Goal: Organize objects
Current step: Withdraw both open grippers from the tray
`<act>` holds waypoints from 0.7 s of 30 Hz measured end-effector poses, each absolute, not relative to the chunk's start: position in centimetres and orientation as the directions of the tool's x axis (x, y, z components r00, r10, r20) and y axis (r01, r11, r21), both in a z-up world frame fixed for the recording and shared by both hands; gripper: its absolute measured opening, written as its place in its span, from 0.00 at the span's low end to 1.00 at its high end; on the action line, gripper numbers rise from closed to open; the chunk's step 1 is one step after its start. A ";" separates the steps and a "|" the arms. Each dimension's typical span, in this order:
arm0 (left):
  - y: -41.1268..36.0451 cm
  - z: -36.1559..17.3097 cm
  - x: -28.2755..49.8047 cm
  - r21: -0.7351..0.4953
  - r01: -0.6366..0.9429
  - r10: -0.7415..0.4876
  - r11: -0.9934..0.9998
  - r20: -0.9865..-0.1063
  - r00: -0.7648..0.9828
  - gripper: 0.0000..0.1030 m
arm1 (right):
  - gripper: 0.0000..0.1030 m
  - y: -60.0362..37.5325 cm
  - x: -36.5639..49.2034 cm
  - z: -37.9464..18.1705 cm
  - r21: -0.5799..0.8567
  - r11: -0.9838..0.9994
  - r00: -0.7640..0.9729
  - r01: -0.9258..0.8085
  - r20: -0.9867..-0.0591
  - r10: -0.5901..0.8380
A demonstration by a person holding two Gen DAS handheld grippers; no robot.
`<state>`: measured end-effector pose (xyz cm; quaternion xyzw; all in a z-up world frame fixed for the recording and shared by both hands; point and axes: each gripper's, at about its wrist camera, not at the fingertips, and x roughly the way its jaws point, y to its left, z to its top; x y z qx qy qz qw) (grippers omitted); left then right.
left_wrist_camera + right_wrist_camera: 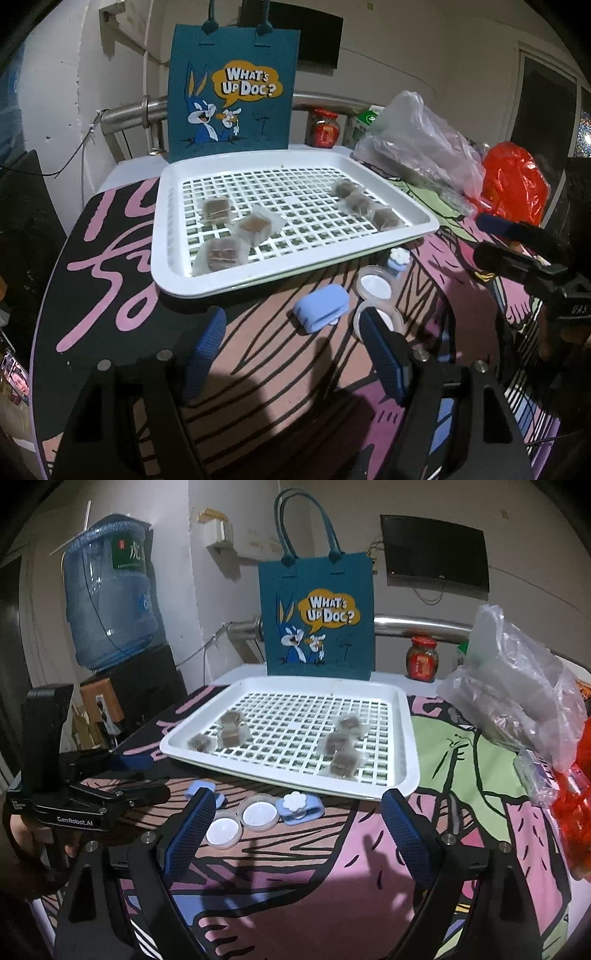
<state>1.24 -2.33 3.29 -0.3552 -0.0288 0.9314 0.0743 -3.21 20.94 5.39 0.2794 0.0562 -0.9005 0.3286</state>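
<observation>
The left gripper (295,354) hangs over the cartoon-printed tablecloth (258,369) with its blue ribbed pads spread apart and nothing between them; the light blue soft rubbery case (320,302) lies just ahead of its gap, and one of the two small round clear containers with white insides (380,320) sits partly behind its right-hand pad. The right gripper (295,823) also stands wide apart and empty, with both round containers (258,814) and a light blue clip topped by a white flower (301,806) lying between and just beyond its pads. Farther ahead rests the white plastic tray with a grid floor (402,738), near the middle of the table. Six brown cubes wrapped in translucent paper lie on the grid in two groups of three, one group at the tray's left (231,236) and one at its right (364,205), well apart. Behind the tray stands a teal tote bag (317,624) upright, printed with a cartoon rabbit and the words "WHAT'S UP DOC?" In the right wrist view the left gripper's body reads "GenRobot.AI". A red-lidded jar (423,659), crumpled clear plastic bags (517,686) and a red plastic bag (511,182) sit at the right
</observation>
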 end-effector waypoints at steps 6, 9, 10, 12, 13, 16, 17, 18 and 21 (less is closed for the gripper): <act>-2.3 3.2 0.4 -0.122 -0.119 0.170 -0.985 -0.661 -0.731 0.73 | 0.89 20.3 -3.9 4.8 0.083 -0.779 -0.620 0.622 -0.556 -0.554; -2.1 3.1 0.1 -0.124 -0.123 0.175 -0.985 -0.662 -0.729 0.73 | 0.89 20.0 -4.2 4.4 0.077 -0.778 -0.617 0.623 -0.564 -0.549; -2.1 3.0 -0.1 -0.125 -0.125 0.177 -0.984 -0.664 -0.727 0.73 | 0.89 19.8 -4.3 4.3 0.073 -0.778 -0.615 0.624 -0.569 -0.546; -2.1 3.0 -0.3 -0.127 -0.129 0.181 -0.983 -0.665 -0.724 0.72 | 0.89 19.6 -4.5 4.1 0.060 -0.781 -0.617 0.622 -0.576 -0.536; -2.0 2.9 -0.3 -0.126 -0.130 0.181 -0.983 -0.666 -0.724 0.73 | 0.89 19.4 -4.6 3.9 0.054 -0.782 -0.619 0.621 -0.579 -0.531; -1.9 2.8 -0.5 -0.123 -0.129 0.178 -0.984 -0.669 -0.722 0.72 | 0.89 19.3 -4.8 3.7 0.048 -0.785 -0.623 0.618 -0.579 -0.526; -1.9 2.8 -0.5 -0.125 -0.130 0.180 -0.984 -0.669 -0.721 0.73 | 0.89 19.3 -4.8 3.6 0.047 -0.787 -0.625 0.616 -0.579 -0.524; -1.9 2.7 -0.5 -0.126 -0.131 0.182 -0.983 -0.669 -0.720 0.73 | 0.89 19.3 -4.9 3.5 0.048 -0.788 -0.624 0.614 -0.581 -0.522; -2.0 2.7 -0.5 -0.125 -0.131 0.181 -0.983 -0.669 -0.721 0.73 | 0.89 19.3 -5.2 3.2 0.055 -0.790 -0.619 0.610 -0.589 -0.519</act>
